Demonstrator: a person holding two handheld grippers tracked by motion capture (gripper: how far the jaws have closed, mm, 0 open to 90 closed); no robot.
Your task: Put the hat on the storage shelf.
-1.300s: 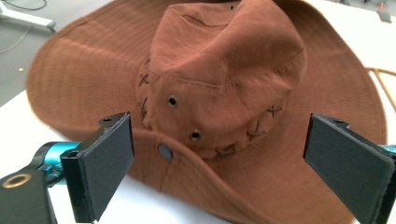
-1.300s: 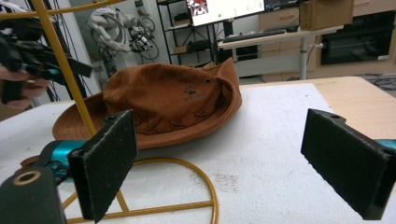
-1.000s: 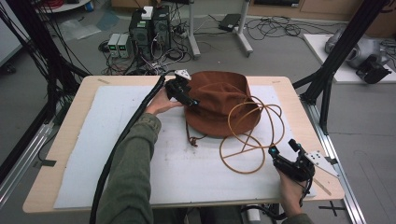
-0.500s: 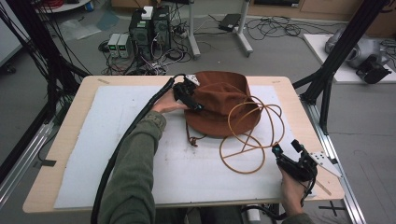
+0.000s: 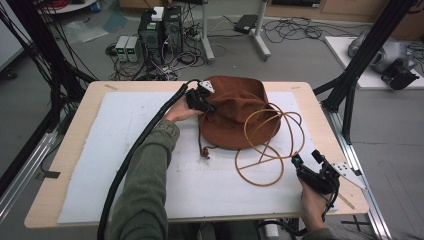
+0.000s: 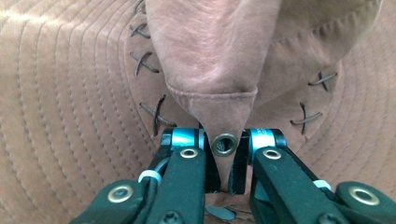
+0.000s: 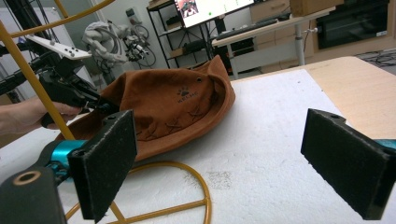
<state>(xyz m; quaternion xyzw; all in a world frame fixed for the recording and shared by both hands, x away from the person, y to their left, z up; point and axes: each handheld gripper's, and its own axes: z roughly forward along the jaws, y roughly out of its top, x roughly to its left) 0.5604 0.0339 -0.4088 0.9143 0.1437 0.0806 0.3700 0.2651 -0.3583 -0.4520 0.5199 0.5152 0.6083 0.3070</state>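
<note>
Near edge of counter [image 5: 90, 150]: right gripper [image 5: 312, 165] jaws spread wide, nothing between, well apart from hat [image 5: 235, 112]. Farther in, yellow wire stand [image 5: 265, 145] leaning on hat's right side. Left gripper [image 6: 227, 158] just closed — clenched on hat's eyelet tab. Risks: thin tab slipping free; lifted hat snagging stand. Eyelet pinch legible in left gripper view; stand and layout in high view.

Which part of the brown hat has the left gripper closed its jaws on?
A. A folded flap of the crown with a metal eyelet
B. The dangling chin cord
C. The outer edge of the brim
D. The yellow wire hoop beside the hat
A. In the left gripper view, the left gripper pinches a pointed fold of the brown hat, with the brass eyelet sitting between its jaws.
</note>
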